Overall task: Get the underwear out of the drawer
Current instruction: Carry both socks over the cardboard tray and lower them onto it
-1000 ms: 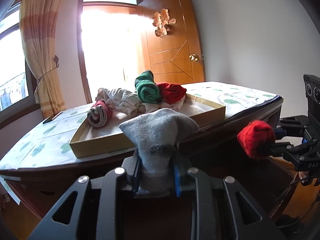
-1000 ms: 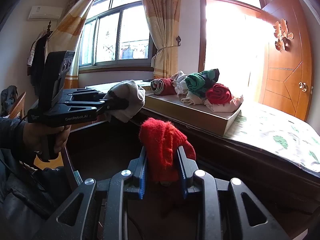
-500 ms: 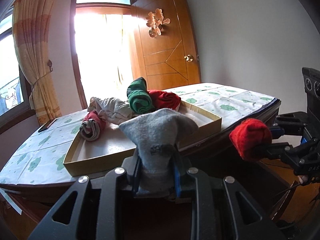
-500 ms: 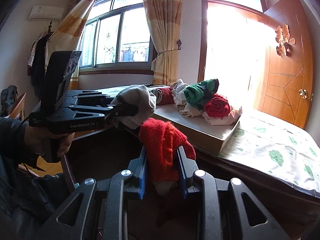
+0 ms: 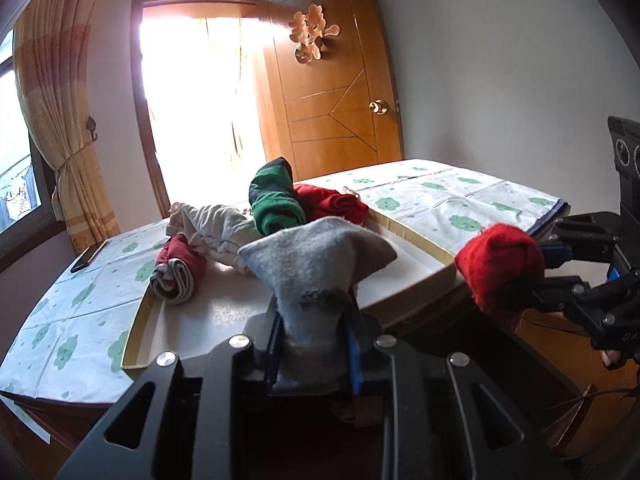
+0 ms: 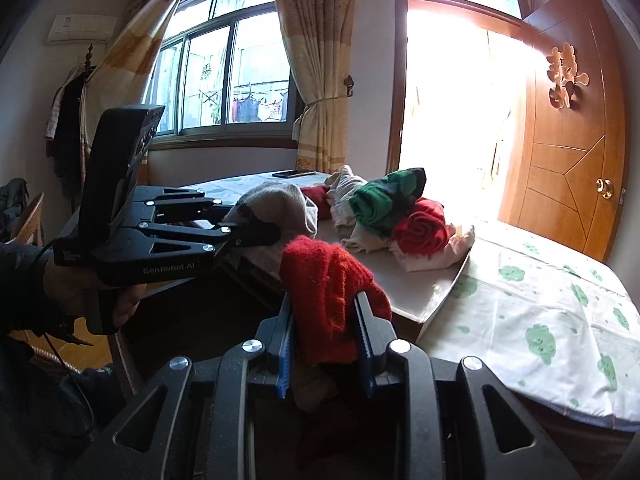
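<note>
in front of the near edge of the cloth-covered table (image 5: pixel 440 208), you hold both grippers up in the air, each clenched on a rolled piece of clothing. your left gripper (image 5: pixel 314 344) grasps a grey bundle (image 5: pixel 316 264) between its blue-lined fingers (image 5: pixel 275 344), the cloth flaring out above the tips; in the right wrist view the same gripper (image 6: pixel 256 236) shows from the side, with your left hand (image 6: pixel 100 300) wrapped round its handle. your right gripper (image 6: pixel 326 344) pinches a fuzzy red bundle (image 6: pixel 328 280), which bulges over the fingertips, and the left wrist view shows that red bundle (image 5: pixel 500 268) at the right, off the table's near edge. neither bundle touches the table. the shallow drawer tray (image 5: pixel 420 284) lies on the table near its near edge, one corner toward you. in the tray's far part lie the remaining rolls: a green one (image 5: pixel 276 200) propped on top, a red one (image 5: pixel 336 204) just beside it, pale crumpled pieces (image 5: pixel 216 228) under and left of them, and a red-and-striped roll (image 5: pixel 176 276) by the tray's left rim. the near part of the tray floor is bare white. a dark phone (image 5: pixel 88 256) lies on the cloth toward the table's far left edge.
</note>
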Tool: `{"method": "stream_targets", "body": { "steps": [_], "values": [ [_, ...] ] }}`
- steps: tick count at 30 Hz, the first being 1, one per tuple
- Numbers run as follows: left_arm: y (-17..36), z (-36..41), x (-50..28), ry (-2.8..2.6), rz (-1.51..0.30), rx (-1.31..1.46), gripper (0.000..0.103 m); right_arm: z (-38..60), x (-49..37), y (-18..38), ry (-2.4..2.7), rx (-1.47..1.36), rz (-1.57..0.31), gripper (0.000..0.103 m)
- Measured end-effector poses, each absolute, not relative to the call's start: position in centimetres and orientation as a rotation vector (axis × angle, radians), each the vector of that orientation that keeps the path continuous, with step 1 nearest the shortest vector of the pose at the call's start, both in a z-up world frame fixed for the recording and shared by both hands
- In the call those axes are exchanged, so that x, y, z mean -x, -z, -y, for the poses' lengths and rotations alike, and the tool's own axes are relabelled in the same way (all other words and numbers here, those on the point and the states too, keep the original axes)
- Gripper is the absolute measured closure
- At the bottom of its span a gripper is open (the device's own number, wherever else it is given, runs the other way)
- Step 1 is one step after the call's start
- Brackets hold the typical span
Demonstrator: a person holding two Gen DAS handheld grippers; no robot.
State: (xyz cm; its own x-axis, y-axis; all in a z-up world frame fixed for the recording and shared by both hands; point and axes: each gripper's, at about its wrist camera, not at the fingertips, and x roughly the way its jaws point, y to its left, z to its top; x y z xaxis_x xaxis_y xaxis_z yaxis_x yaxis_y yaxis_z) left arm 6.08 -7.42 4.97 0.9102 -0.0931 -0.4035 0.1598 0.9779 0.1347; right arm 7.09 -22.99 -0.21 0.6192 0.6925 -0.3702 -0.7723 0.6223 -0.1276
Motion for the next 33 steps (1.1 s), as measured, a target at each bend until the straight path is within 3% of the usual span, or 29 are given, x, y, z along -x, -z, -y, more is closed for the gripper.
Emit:
{"method": "stream_targets", "body": {
  "steps": [22,33],
  "values": [
    [-7.3,7.4,-11.7,0.148,-0.502,-0.126,0.078,22.4,-12.5,-2.6,-0.81,0.201,-0.35,0.074],
    [-6.2,8.5,-15.8,0.161,-0.637,-0.075,0.078,21.2,-17.9,-2.0,-0.753,0.13,-0.528,0.074]
  ]
}}
